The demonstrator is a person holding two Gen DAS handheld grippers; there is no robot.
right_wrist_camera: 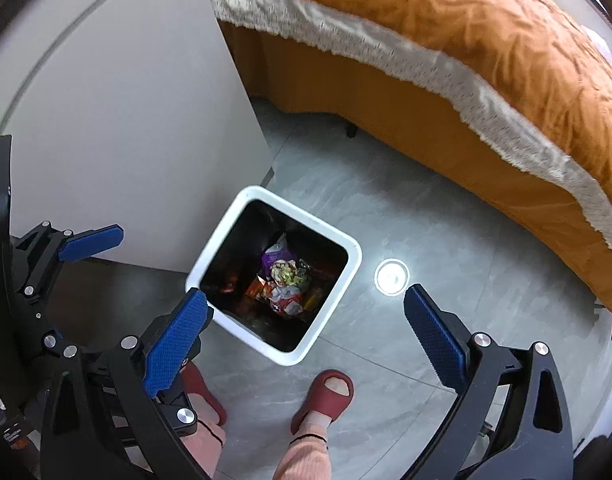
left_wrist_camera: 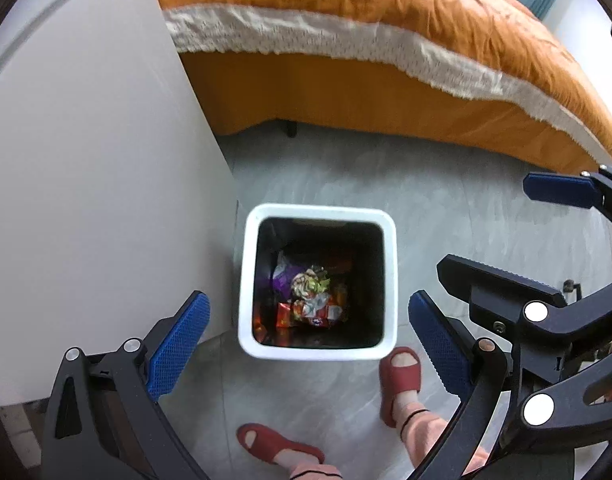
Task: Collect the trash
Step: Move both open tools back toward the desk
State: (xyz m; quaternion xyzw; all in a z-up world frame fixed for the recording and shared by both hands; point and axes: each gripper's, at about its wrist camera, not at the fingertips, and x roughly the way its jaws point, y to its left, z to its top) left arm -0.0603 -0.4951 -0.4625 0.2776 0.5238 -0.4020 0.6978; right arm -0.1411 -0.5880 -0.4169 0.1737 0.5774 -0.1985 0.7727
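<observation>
Floor drain [right_wrist_camera: 391, 276] beside bin [right_wrist_camera: 348, 248] shows only rightward.

Left gripper [left_wrist_camera: 310, 340] spans the lower frame, its 2 blue-padded fingers spread wide and holding nothing. Right gripper [right_wrist_camera: 306, 334] matches it, spread wide and bare, lower frame

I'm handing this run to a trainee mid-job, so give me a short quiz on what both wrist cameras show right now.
1. True or false: the left claw is shut on a wrapper.
2. Multiple choice: the crumpled wrappers lie (A) on the floor, (B) inside the white trash bin, (C) on the bed.
3. Fill in: the person standing at the bin wears red ____.

Key: 1 false, both the left and the right claw are open and empty; 2 B; 3 slippers.
</observation>
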